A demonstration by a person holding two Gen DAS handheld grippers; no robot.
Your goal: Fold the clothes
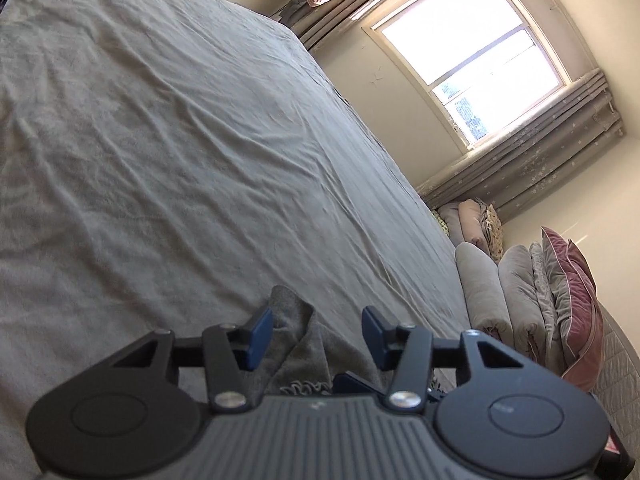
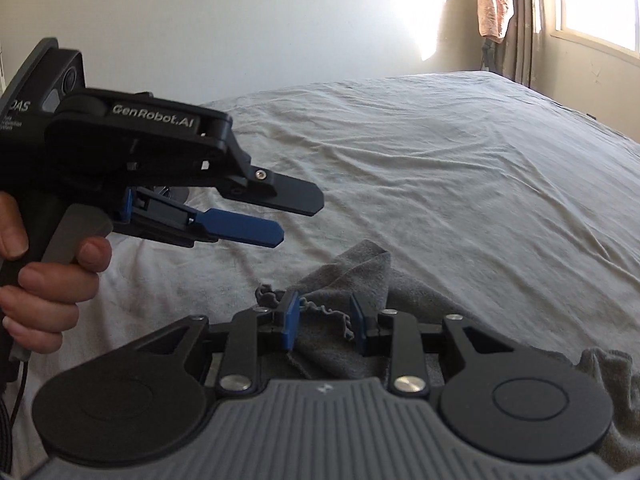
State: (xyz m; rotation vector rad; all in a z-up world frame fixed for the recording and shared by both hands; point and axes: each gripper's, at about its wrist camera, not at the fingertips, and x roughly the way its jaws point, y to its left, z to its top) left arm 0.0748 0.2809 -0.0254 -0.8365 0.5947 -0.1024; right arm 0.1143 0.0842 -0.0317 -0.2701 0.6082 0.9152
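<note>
A grey garment [image 2: 352, 276] with a frilly edge lies crumpled on the grey bed sheet [image 2: 460, 184] near the front. My right gripper [image 2: 324, 322] hovers just over it, open, its blue pads on either side of a fold without pressing it. My left gripper [image 2: 301, 220], held in a person's hand [image 2: 48, 272], hangs above and to the left of the garment, open with nothing between its fingers. In the left wrist view the left gripper [image 1: 316, 334] stands open with a peak of the garment [image 1: 296, 320] showing in the gap beneath.
The bed sheet [image 1: 160, 140] stretches wide and wrinkled ahead. Folded bedding and pillows [image 1: 520, 280] are stacked beside the bed on the right. A window [image 1: 472, 40] with grey curtains is on the far wall, and a pink cloth [image 2: 494, 4] hangs by it.
</note>
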